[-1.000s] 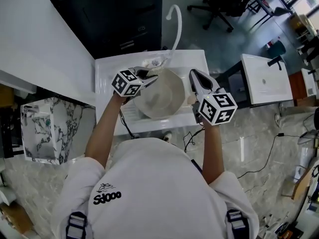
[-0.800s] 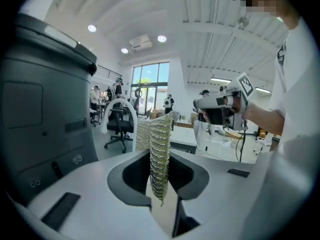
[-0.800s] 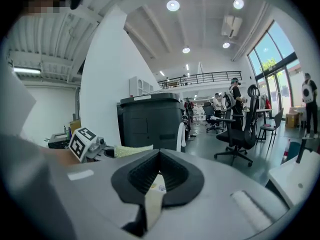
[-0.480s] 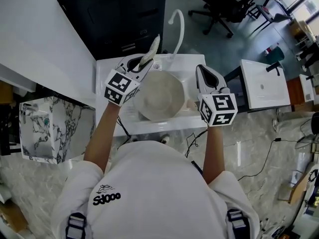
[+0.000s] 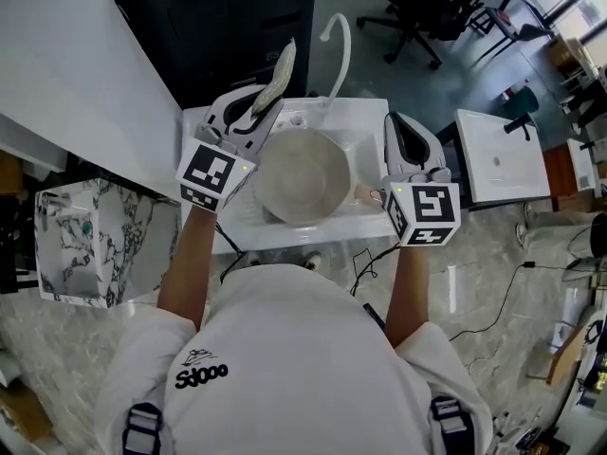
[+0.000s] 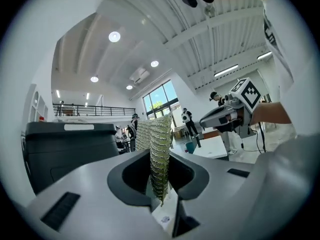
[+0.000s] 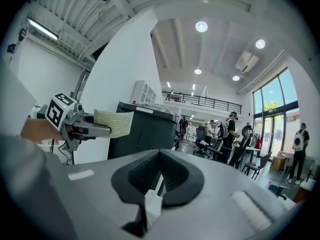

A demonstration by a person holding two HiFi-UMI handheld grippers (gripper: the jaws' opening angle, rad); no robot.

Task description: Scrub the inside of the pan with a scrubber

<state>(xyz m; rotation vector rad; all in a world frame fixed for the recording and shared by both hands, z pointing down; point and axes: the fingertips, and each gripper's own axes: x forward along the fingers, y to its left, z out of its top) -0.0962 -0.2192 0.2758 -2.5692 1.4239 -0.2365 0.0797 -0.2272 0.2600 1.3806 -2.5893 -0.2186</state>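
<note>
Pan sits mouth-up in the basin of the white sink, with the curved white faucet rising behind it. In the head view the left gripper is held over the sink's far left corner, beside the pan's rim. Its jaws point away from the person and pinch the lower end of a pale green mesh scrubber. The scrubber stands up out of the jaws, clear of the pan, in front of a dark cabinet. The left gripper view shows the mesh clamped edge-on between the two jaws, with the open hall beyond it rather than the sink. The right gripper is held on the other side of the pan, over the sink's right edge, also pointing away. The right gripper view shows its jaws pressed together with nothing between them. It looks out level across the room, and the left gripper with its flat patch of scrubber shows at the left of that view.
</note>
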